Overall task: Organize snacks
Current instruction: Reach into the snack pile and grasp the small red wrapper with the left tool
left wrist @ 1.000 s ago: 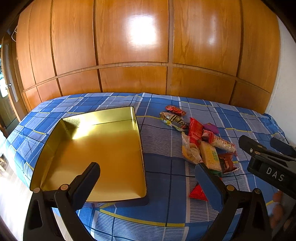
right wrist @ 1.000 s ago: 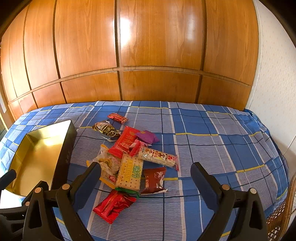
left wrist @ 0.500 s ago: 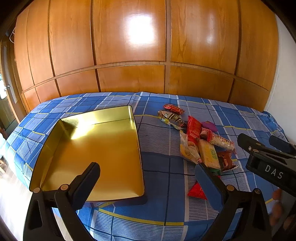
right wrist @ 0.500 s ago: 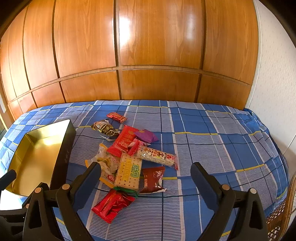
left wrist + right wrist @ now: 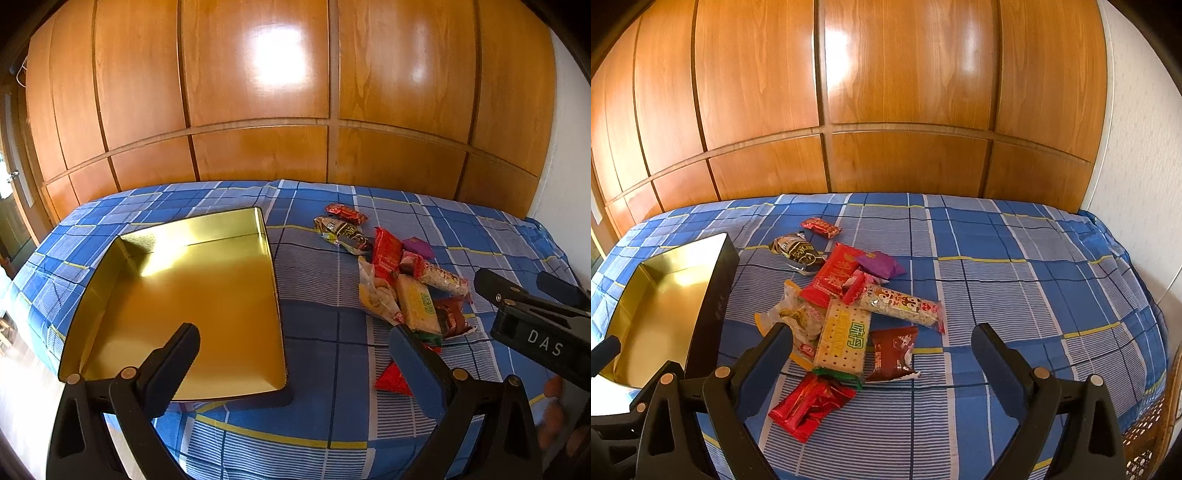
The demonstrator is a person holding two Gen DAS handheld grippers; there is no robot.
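Observation:
A gold tin box (image 5: 192, 295) lies open and empty on the blue plaid bed; it also shows at the left of the right wrist view (image 5: 665, 306). A pile of several snack packets (image 5: 849, 306) lies to its right, among them a yellow cracker pack (image 5: 844, 338), a long cereal bar (image 5: 905, 304), a brown packet (image 5: 892, 352) and a red packet (image 5: 812, 402). The pile also shows in the left wrist view (image 5: 399, 280). My left gripper (image 5: 295, 354) is open over the box's near right corner. My right gripper (image 5: 882, 354) is open just short of the pile and shows in the left wrist view (image 5: 532, 295).
The blue plaid bedspread (image 5: 1015, 288) covers the bed. Wooden wardrobe panels (image 5: 886, 110) stand behind it. A white wall (image 5: 1137, 147) is on the right, a wicker piece (image 5: 1152, 443) at the lower right. The bed's left edge (image 5: 22, 332) drops to the floor.
Both views have shifted slightly: the box and the snack pile sit a little lower and closer. Both grippers stay open and empty.

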